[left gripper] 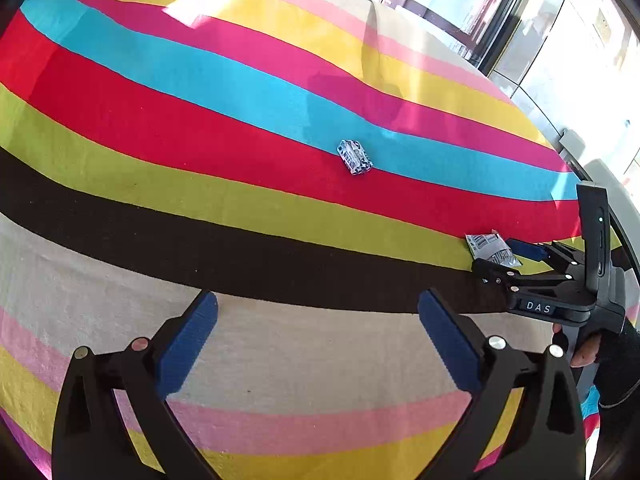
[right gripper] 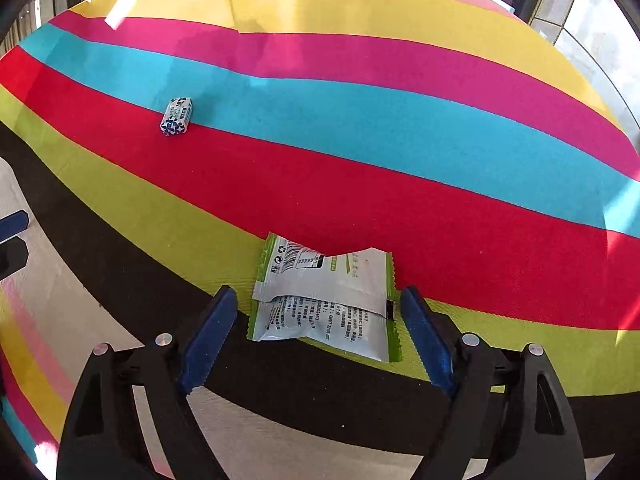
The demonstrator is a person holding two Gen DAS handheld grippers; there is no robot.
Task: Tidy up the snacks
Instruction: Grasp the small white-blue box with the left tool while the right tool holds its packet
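A white and green snack packet (right gripper: 320, 304) lies flat, back side up, across the olive and black stripes of the tablecloth. My right gripper (right gripper: 318, 294) straddles it, open, with a blue pad on either side and a narrow gap at each edge. In the left wrist view the same packet (left gripper: 490, 249) sits at the right gripper's (left gripper: 500, 258) tips. A small blue-and-white wrapped candy (left gripper: 355, 157) rests further off, where the red and turquoise stripes meet (right gripper: 177, 116). My left gripper (left gripper: 318, 300) stands open above the cream stripe, holding nothing.
A striped cloth (left gripper: 240, 80) covers the whole table. The table's right edge (left gripper: 560, 148) runs close behind the right gripper, with a bright floor and windows beyond. A gloved hand (left gripper: 600, 356) holds the right gripper's handle.
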